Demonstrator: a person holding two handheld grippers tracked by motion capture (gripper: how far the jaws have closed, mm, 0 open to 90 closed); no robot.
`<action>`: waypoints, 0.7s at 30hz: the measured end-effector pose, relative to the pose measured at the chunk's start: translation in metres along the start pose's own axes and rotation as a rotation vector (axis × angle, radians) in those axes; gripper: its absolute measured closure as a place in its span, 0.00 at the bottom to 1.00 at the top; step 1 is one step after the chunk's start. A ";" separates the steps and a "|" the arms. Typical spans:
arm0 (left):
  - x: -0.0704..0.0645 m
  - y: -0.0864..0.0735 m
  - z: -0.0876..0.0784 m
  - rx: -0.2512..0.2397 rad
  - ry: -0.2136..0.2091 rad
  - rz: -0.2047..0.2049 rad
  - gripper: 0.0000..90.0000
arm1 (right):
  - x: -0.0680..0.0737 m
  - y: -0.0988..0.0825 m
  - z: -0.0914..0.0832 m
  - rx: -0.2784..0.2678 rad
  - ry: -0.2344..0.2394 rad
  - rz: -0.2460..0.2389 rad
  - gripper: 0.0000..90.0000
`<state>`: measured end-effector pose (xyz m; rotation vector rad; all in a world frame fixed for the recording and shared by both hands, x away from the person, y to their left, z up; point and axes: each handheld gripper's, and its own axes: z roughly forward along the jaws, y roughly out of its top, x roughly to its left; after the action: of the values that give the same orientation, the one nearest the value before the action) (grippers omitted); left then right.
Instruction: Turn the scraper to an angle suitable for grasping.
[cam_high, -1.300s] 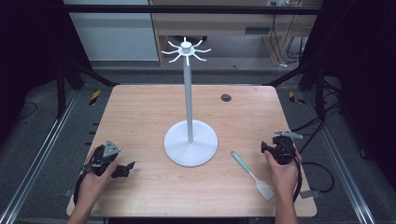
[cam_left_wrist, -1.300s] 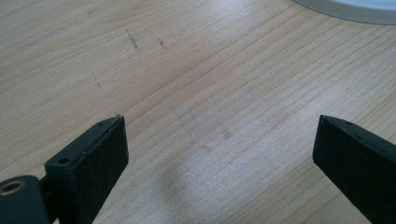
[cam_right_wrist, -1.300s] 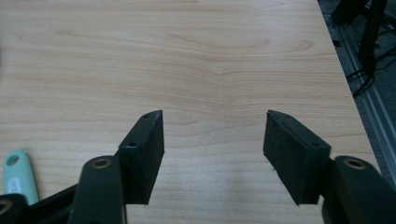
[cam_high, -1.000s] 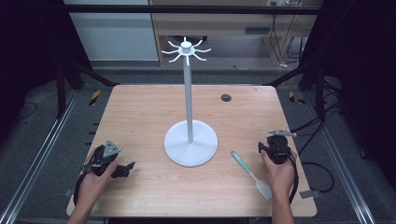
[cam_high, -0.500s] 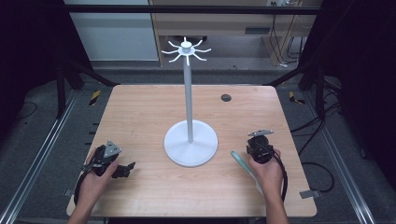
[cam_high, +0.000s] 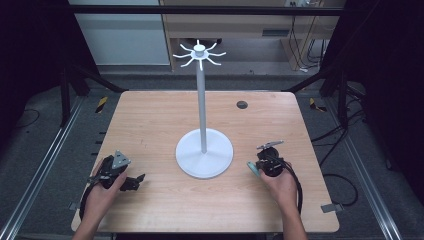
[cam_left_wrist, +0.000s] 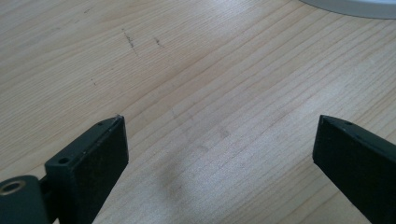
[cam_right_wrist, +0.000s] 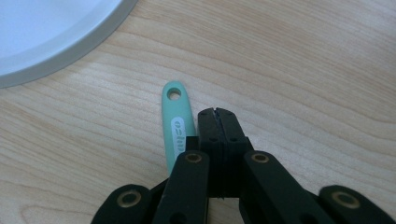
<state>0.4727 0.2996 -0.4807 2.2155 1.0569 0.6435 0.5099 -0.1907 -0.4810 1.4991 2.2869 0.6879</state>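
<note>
A white stand rises mid-table, with a round base (cam_high: 204, 152), a thin pole (cam_high: 202, 100) and a ring of hooks (cam_high: 199, 52) on top. A utensil with a teal handle (cam_right_wrist: 177, 126) lies flat on the wood just right of the base (cam_right_wrist: 42, 32); its hanging hole points toward the base. My right gripper (cam_right_wrist: 215, 112) is shut with nothing between the jaws, its tips right beside the handle. From above, the right gripper (cam_high: 267, 162) covers most of the utensil, leaving the teal end (cam_high: 251, 168) visible. My left gripper (cam_left_wrist: 219, 140) is open over bare wood, near the front left (cam_high: 131, 181).
The wooden table (cam_high: 150, 120) has a small dark round insert (cam_high: 242, 104) at the back right. An edge of the stand's base (cam_left_wrist: 355, 7) lies ahead of the left gripper. Metal rails and cables run along the floor on both sides.
The right hand has moved left across the table from the right edge to the utensil, now covering most of it. The left hand has stayed put.
</note>
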 end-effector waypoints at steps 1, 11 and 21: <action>0.000 0.000 0.000 0.000 0.000 0.000 0.03 | 0.000 0.000 0.000 0.000 0.000 0.000 1.00; 0.000 0.000 0.000 0.003 0.000 0.007 0.04 | 0.009 -0.002 -0.001 0.010 0.099 -0.050 1.00; 0.000 0.000 0.000 0.009 0.003 0.010 0.04 | 0.021 -0.001 -0.010 -0.012 0.129 -0.099 1.00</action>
<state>0.4725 0.2993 -0.4809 2.2291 1.0534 0.6482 0.4953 -0.1741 -0.4732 1.3625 2.4286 0.7899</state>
